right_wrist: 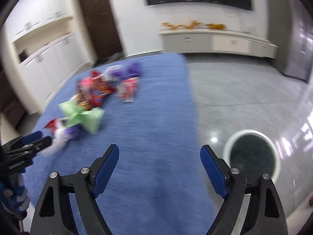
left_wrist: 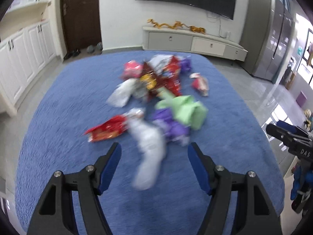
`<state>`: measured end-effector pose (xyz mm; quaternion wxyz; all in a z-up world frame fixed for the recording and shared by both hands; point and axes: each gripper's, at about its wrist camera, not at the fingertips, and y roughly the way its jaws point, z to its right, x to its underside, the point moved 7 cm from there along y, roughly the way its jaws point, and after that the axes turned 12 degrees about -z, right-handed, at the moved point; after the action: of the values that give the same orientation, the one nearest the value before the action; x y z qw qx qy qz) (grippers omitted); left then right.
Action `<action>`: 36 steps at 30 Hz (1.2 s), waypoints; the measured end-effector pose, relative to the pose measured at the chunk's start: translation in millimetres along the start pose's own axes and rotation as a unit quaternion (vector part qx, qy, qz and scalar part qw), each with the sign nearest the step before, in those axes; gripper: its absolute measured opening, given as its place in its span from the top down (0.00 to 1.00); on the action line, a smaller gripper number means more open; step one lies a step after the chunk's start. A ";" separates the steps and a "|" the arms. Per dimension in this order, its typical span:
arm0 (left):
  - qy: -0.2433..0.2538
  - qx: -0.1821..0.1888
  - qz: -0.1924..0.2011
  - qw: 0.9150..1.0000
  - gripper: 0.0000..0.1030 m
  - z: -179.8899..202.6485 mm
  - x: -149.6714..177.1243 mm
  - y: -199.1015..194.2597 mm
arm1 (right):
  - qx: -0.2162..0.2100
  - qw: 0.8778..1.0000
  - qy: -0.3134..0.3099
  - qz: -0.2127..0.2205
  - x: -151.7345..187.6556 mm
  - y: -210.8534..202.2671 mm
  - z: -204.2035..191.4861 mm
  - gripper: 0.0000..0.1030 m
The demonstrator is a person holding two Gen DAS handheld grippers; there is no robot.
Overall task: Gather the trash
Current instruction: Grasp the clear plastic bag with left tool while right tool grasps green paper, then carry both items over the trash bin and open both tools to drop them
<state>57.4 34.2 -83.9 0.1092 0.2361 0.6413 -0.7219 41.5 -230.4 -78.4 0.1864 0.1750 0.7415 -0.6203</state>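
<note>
Wrappers uncollected on blue table; left gripper and right gripper jaws spread, empty; next: pinch white wrapper, carry to bin.

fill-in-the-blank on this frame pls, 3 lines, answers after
1. The wrappers lie on a ____ cloth.
2. Both the left claw and the right claw are ____, holding nothing.
3. The round bin stands on the ____, beside the cloth's edge.

Answers: blue; open; floor
</note>
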 end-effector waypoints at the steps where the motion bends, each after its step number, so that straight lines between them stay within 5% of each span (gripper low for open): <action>1: -0.005 0.006 -0.004 1.000 0.33 -7.6 2.5 1.8 | -0.010 1.000 -0.016 -0.005 -4.1 5.5 -13.0 0.20; 8: 0.011 0.058 -0.027 0.998 0.36 -10.2 3.0 21.9 | -0.080 0.991 -0.094 -0.042 -38.5 47.5 -81.8 0.26; 12: 0.026 0.062 -0.052 0.996 0.54 -0.3 -4.3 42.5 | -0.088 0.986 -0.121 -0.071 -52.5 78.6 -95.7 0.26; 18: 0.029 0.057 -0.053 0.997 0.68 3.3 -6.7 50.5 | -0.105 0.978 -0.161 -0.078 -61.9 102.8 -108.9 0.27; 21: 0.029 0.055 -0.048 0.997 0.70 4.5 -5.7 48.8 | -0.108 0.976 -0.178 -0.070 -64.6 105.8 -115.0 0.56; 22: 0.029 0.055 -0.046 0.997 0.70 4.9 -4.9 47.4 | -0.108 0.975 -0.184 -0.068 -64.2 105.4 -117.0 0.74; 25: 0.030 0.054 -0.036 0.997 0.72 5.0 -0.7 39.0 | -0.127 0.972 -0.187 -0.059 -60.8 98.3 -121.5 0.87; 36: 0.051 0.059 0.014 0.997 0.73 36.6 -15.4 -8.8 | -0.142 0.983 -0.116 0.024 -49.7 24.1 -75.4 0.90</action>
<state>59.3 -2.5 -66.4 0.0728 0.2878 0.5989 -0.7437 92.0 -153.5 -62.3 0.3091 0.0910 0.7908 -0.5205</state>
